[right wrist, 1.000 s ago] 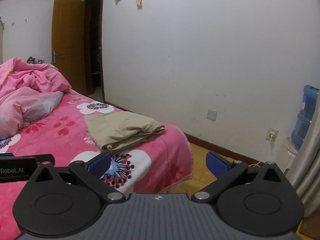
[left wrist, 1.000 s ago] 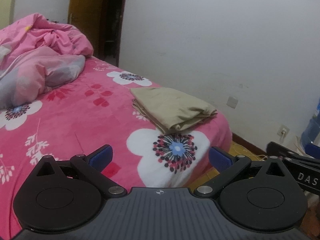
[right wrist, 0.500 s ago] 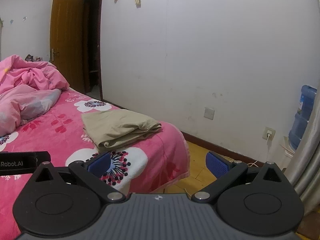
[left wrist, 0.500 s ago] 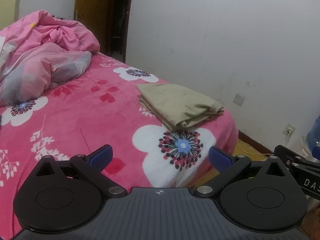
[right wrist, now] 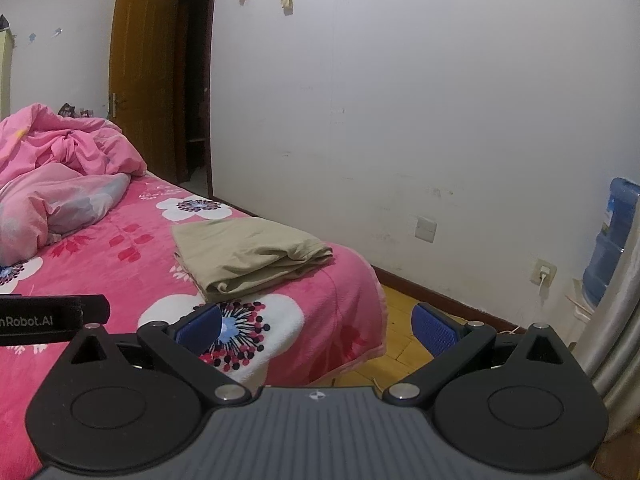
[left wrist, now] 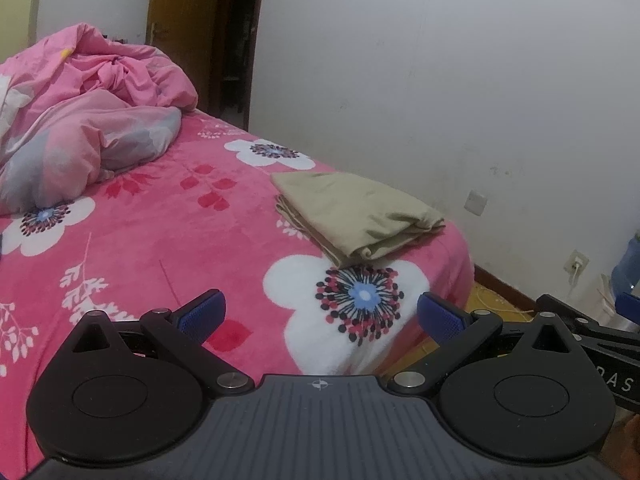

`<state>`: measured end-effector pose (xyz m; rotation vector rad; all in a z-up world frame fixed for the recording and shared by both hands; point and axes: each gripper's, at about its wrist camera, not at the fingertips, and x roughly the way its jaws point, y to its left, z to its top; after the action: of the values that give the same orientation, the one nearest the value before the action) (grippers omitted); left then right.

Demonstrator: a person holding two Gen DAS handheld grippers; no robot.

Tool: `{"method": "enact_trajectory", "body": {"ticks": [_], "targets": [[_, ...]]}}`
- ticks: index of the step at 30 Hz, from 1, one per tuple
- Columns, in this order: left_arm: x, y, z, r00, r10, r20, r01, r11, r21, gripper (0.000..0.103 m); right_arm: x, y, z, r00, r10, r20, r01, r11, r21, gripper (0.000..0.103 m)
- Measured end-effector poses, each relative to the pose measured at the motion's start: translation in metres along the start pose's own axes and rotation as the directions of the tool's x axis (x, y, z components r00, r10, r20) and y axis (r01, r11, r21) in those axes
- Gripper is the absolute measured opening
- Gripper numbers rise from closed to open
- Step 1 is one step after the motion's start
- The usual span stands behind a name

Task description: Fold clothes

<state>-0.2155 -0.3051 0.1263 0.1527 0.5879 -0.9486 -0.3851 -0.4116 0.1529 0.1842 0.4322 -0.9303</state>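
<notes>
Left gripper (left wrist: 320, 314): was a matte black two-finger tool with a ribbed dark grey housing bearing a small white cross-in-circle mark.
Left fingertips (left wrist: 202, 312): were blue, dotted rubber pads on angled black link arms.
Pivots: were silver round screws at each link joint, beside two large black discs with a raised ring.
Right gripper (right wrist: 318, 322): had the same black, grey and blue build.
Markings: white letters "DAS" and "nRobot.AI" showed on the black side bars.

"nRobot.AI" on left claw (right wrist: 52, 320), "DAS" on right claw (left wrist: 618, 382)
</notes>
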Motion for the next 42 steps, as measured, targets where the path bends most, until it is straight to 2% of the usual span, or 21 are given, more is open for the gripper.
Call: {"method": "enact_trajectory", "body": {"ticks": [19,42], "targets": [[0.002,0.003,0.000,1.000,-0.004,-0.004,0.004,1.000,0.000,0.103,0.003,0.002,-0.001,1.000,-0.004,-0.008,0.003,1.000,-0.010,0.103],[0.005,0.005,0.001,1.000,0.000,-0.015,0.000,1.000,-0.018,0.103,0.012,0.007,-0.003,0.998,-0.034,-0.059,0.033,0.999,-0.011,0.103]]}}
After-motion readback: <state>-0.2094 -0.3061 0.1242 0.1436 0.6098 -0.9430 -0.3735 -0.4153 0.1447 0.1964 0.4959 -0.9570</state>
